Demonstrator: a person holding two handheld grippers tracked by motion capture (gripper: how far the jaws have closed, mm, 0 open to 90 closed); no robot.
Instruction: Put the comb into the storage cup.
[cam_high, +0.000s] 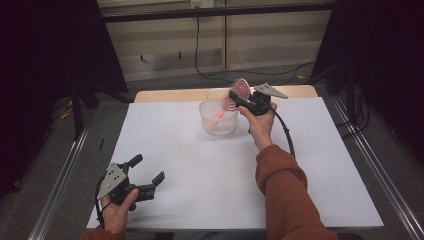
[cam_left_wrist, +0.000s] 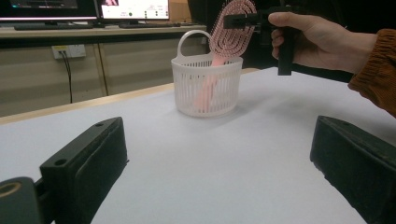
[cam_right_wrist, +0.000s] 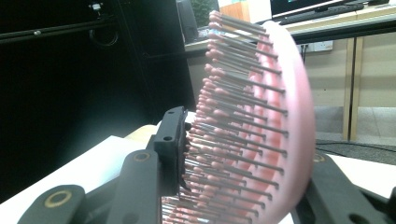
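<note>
at the lower left of the high view, the left gripper (cam_high: 148, 178) is resting on the table (cam_high: 200, 170), jaws gaping wide with nothing between them, apparently idling while the other hand works. farther up, right of centre, a sleeved forearm is reaching forward, wrist cocked so the right gripper (cam_high: 239, 95) is pointing left over the basket (cam_high: 218, 118). its jaws are bracketing the head of the pink brush (cam_high: 239, 90), one on the bristles, one on the back, but whether they are pressing i cannot tell. the brush is standing handle-down in the basket, probably being lowered or let go there.
</note>
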